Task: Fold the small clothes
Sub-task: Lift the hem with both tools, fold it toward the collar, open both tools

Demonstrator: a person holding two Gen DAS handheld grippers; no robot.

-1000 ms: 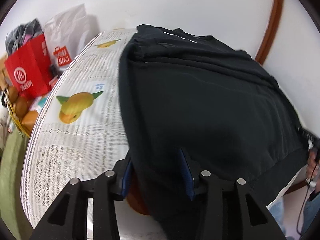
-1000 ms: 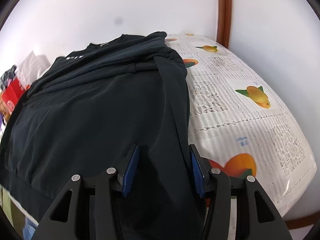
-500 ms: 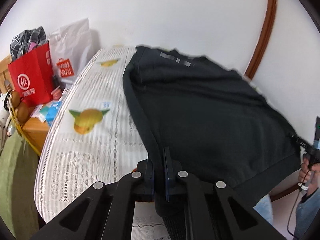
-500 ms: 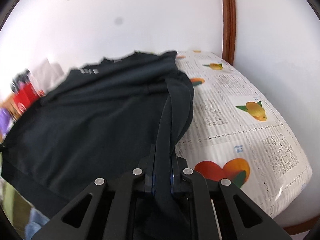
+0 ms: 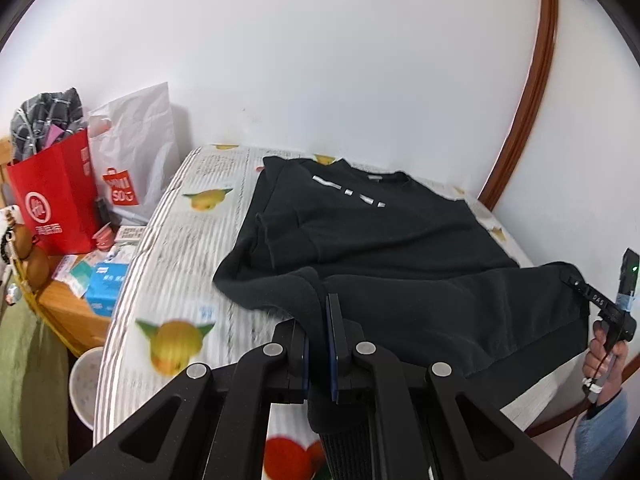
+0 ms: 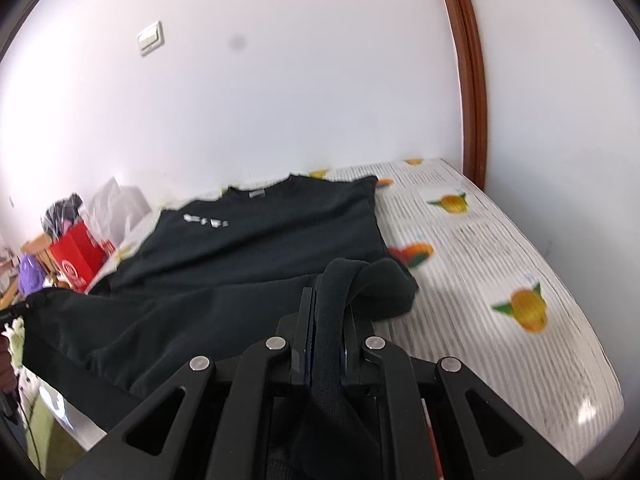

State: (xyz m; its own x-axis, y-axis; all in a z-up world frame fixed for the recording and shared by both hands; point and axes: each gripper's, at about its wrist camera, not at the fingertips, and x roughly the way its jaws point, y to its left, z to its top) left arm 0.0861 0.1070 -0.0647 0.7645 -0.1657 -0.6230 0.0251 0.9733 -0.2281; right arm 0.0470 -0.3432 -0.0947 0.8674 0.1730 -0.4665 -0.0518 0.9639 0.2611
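A black sweatshirt [image 5: 384, 236] with a small white chest print lies on the table's fruit-print cloth [image 5: 180, 248], collar toward the far wall; it also shows in the right wrist view [image 6: 256, 240]. My left gripper [image 5: 318, 312] is shut on the sweatshirt's bottom-left hem corner and holds it lifted above the cloth. My right gripper [image 6: 328, 304] is shut on the bottom-right hem corner, also lifted. The hem hangs stretched between both grippers, with the lower part raised over the body. The right gripper also appears at the right edge of the left wrist view [image 5: 608, 312].
A red paper bag [image 5: 56, 196] and a white plastic bag [image 5: 136, 152] stand on a wooden side table [image 5: 68, 308] left of the table. A white wall runs behind, with a brown door frame [image 5: 524, 112] at the right. A small bowl [image 5: 86, 384] sits below left.
Both grippers closed on the sweatshirt's bottom corners and lifted them up and toward the collar. The lower part of the sweatshirt has come off the cloth.
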